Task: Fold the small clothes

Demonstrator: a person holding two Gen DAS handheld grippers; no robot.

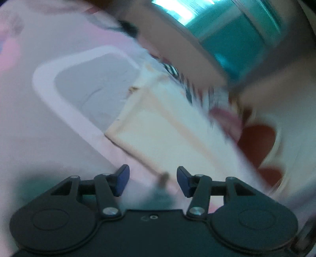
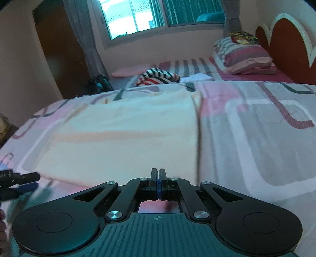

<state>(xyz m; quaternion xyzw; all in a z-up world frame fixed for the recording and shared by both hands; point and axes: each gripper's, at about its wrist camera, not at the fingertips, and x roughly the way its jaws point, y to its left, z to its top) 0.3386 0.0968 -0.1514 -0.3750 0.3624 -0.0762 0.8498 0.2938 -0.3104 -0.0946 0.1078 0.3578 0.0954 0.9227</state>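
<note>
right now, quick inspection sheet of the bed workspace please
surface: bed with pink and grey patterned bedspread, bare to the right of the cloth
job's things: cream cloth lying flat; striped garment bunched behind it
clutter: folded bedding by the headboard
grippers: left hand-held gripper open, nothing between its pads; right hand-held gripper shut, empty
cables: nothing seen
surroundings: window, curtain

place: home bedroom | bed (image 2: 256, 138) under pink and grey patterned sheet | striped pillows (image 2: 243, 56) at red headboard (image 2: 286, 45) | window (image 2: 138, 17) with curtain (image 2: 83, 35) | dark wooden wardrobe (image 2: 59, 45) | clothes (image 2: 158, 76) on bed
</note>
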